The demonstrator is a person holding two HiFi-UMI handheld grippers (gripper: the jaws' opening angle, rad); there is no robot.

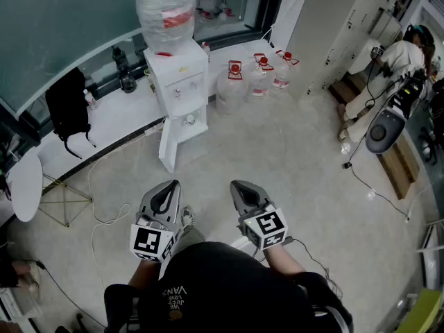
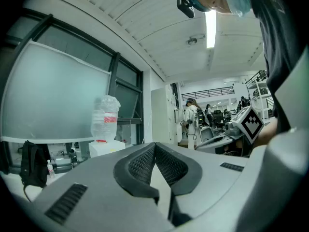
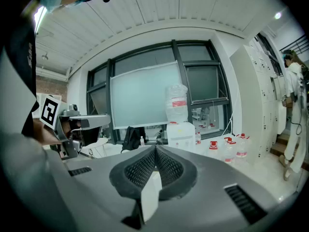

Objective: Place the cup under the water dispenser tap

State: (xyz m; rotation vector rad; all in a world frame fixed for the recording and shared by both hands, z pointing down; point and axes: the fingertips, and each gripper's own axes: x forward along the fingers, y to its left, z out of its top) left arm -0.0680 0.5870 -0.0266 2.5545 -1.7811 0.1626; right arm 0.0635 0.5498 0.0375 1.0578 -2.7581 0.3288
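White water dispenser (image 1: 179,82) stands well ahead, nearer my left hand-held gripper (image 1: 167,188) than the right hand-held gripper (image 1: 242,186); both closed, empty; I cannot make out the cup.

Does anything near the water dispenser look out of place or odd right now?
Yes: the white water dispenser with a clear bottle on top has its lower white cabinet door hanging open at its left in the head view. Nothing looks spilled.
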